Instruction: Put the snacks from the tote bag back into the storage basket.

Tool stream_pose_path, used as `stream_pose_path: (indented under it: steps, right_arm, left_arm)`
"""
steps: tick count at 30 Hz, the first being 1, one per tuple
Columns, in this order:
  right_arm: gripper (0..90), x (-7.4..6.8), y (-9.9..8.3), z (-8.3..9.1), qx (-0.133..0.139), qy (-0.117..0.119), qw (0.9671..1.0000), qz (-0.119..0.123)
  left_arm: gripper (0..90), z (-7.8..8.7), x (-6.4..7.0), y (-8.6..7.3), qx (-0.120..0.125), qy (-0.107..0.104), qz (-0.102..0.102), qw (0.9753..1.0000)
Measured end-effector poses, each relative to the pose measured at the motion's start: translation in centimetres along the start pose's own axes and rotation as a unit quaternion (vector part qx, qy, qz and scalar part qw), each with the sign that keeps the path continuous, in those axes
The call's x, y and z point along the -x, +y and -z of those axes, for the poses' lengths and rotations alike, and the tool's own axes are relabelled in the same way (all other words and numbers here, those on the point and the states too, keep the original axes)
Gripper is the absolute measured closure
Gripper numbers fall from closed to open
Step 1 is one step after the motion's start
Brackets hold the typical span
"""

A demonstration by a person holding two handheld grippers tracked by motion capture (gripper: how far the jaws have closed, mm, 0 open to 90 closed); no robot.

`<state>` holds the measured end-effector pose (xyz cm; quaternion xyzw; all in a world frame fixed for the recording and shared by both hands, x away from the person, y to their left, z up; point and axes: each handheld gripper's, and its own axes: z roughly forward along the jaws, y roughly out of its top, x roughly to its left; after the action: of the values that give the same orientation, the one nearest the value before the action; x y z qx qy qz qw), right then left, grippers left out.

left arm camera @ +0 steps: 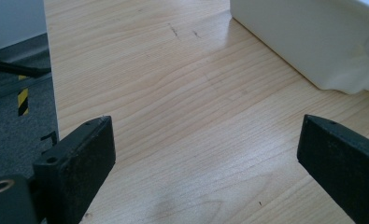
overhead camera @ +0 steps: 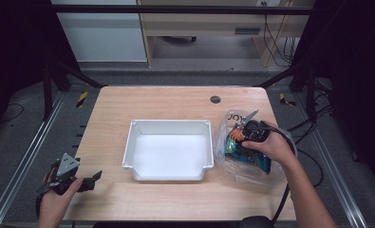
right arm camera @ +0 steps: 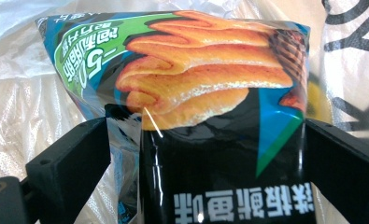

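A snack bag (right arm camera: 210, 84), blue, green and black with orange crisps printed on it, lies inside a clear plastic bag (overhead camera: 254, 174) at the table's right side. My right gripper (overhead camera: 239, 137) reaches into that plastic bag. In the right gripper view the right gripper (right arm camera: 208, 154) stands open, its jaws wide on either side of the snack bag (overhead camera: 244, 153) and close against its edges. My left gripper (overhead camera: 91, 181) rests at the table's front left corner. The left gripper (left arm camera: 205, 154) is open over bare wood with nothing between its jaws.
An empty white plastic bin (overhead camera: 171, 122) stands in the middle of the wooden table (overhead camera: 166, 102); its corner (left arm camera: 303, 42) shows in the left gripper view. A round cable hole (overhead camera: 215, 99) is at the back. Metal rails and floor flank the table.
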<state>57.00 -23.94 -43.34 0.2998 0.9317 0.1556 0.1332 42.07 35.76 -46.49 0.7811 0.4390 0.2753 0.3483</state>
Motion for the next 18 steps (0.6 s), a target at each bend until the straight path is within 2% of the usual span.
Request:
stream_pose_path:
  steps: [11, 18]
  right_arm:
    - [6.8, 0.3, -0.8, 0.0, -0.009, 0.000, 1.0000, -0.003]
    - [23.0, 0.2, -1.4, 0.1, -0.012, 0.006, 0.9999, -0.004]
  left_arm:
    - [3.9, -0.1, 0.3, 0.0, -0.002, -0.002, -0.003, 1.0000]
    - [3.9, -0.1, 0.3, 0.0, -0.002, -0.002, -0.003, 1.0000]
